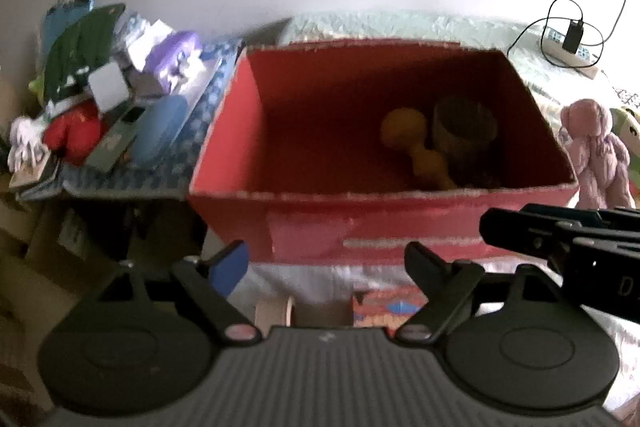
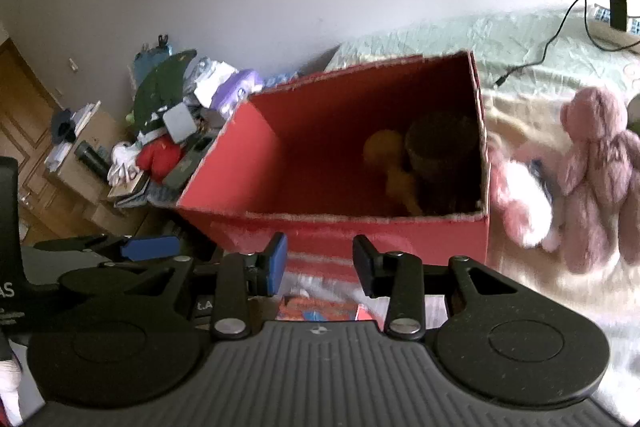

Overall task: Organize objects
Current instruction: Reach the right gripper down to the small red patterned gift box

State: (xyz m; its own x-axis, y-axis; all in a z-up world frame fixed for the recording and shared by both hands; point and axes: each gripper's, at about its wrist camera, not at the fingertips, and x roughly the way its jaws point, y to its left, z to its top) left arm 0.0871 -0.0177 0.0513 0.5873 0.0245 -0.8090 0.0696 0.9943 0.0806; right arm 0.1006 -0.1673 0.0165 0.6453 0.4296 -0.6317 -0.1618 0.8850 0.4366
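A red cardboard box stands open on the bed; it also shows in the right wrist view. Inside lie a yellow toy and a dark round cup, also seen from the right as the yellow toy and the cup. My left gripper is open and empty before the box's near wall. My right gripper is open and empty, just in front of the box; it enters the left wrist view at the right. A pink plush toy and a pink-and-white plush lie right of the box.
A pile of clutter with a red plush, purple toy and boxes sits left of the box. A charger and cables lie at the back right on the green quilt. A colourful packet lies under the grippers. A wooden door is far left.
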